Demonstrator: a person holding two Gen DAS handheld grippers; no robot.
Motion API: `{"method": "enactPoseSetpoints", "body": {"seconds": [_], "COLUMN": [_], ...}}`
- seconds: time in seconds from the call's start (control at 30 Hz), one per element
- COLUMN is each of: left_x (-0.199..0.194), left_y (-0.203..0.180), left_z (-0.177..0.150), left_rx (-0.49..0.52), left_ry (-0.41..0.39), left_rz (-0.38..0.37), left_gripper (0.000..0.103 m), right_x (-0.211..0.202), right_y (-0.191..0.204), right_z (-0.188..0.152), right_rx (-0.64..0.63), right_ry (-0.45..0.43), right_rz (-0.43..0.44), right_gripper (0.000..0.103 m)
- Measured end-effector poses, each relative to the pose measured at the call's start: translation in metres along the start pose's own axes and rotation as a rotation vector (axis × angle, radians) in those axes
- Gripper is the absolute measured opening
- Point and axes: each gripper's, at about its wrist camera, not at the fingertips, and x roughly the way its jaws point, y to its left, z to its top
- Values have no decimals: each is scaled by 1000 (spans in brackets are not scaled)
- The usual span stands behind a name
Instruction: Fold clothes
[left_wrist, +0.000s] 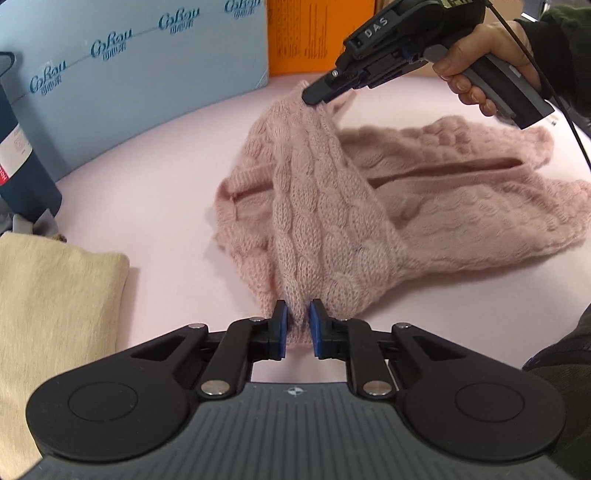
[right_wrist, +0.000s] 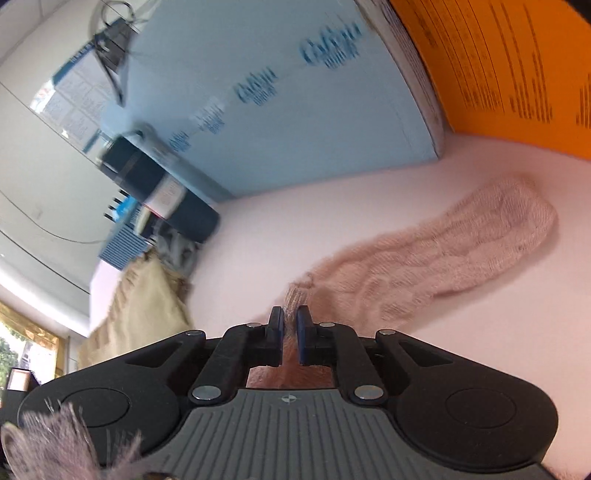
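Note:
A pink cable-knit sweater lies crumpled on the pink tabletop. My left gripper is shut on its near edge, with knit bunched between the blue pads. A band of the sweater rises from there to my right gripper, which a hand holds above the table. In the right wrist view, the right gripper is shut on a thin ribbed edge of the sweater, and a blurred sleeve trails away to the right.
A folded beige garment lies at the left edge. A light blue box and an orange box stand along the back. A dark cylinder stands at the far left. Bare pink surface lies between sweater and beige garment.

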Motion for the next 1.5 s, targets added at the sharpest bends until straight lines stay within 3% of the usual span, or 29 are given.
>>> {"method": "enactPoseSetpoints", "body": {"seconds": [0.1, 0.2, 0.3, 0.37, 0.43, 0.57, 0.63, 0.87, 1.0, 1.1, 1.17, 1.23, 1.3, 1.5], "left_x": [-7, -22, -36, -36, -34, -15, -2, 34, 40, 41, 41, 38, 32, 18], "left_y": [2, 1, -7, -19, -31, -42, -42, -44, -46, -44, -42, -40, -43, -52], "left_z": [1, 8, 23, 34, 44, 56, 57, 54, 51, 51, 51, 51, 50, 52], "left_rx": [-4, 4, 8, 33, 54, 27, 3, -65, -67, -71, -67, -53, -19, 89], "left_ry": [-13, -45, -104, -134, -144, -85, -31, 118, 134, 137, 140, 139, 127, 83], "left_rz": [34, 88, 99, 98, 115, 111, 116, 182, 194, 198, 200, 196, 195, 188], "left_gripper": [15, 16, 29, 43, 45, 46, 46, 46, 48, 53, 58, 59, 59, 62], "right_x": [17, 16, 12, 9, 5, -10, -13, 19, 43, 46, 39, 29, 13, -39], "right_y": [-17, -22, -19, -18, -14, 0, 9, 34, 28, 21, 21, 20, 16, -32], "right_z": [-8, -10, -6, -4, -4, -5, -4, -13, -18, -19, -21, -23, -24, -8], "right_rx": [36, 46, 9, -4, -23, -89, -118, -153, -116, -68, -66, -67, -71, -11], "right_ry": [21, 7, -2, -14, -32, -112, -126, -50, 3, -10, -29, -55, -90, -223], "right_rz": [-50, -46, -41, -33, -43, -70, -32, 36, -25, -11, 3, 16, 15, -141], "right_gripper": [7, 7, 11, 12, 13, 13, 13, 23, 23, 23, 27, 41, 43, 43]}}
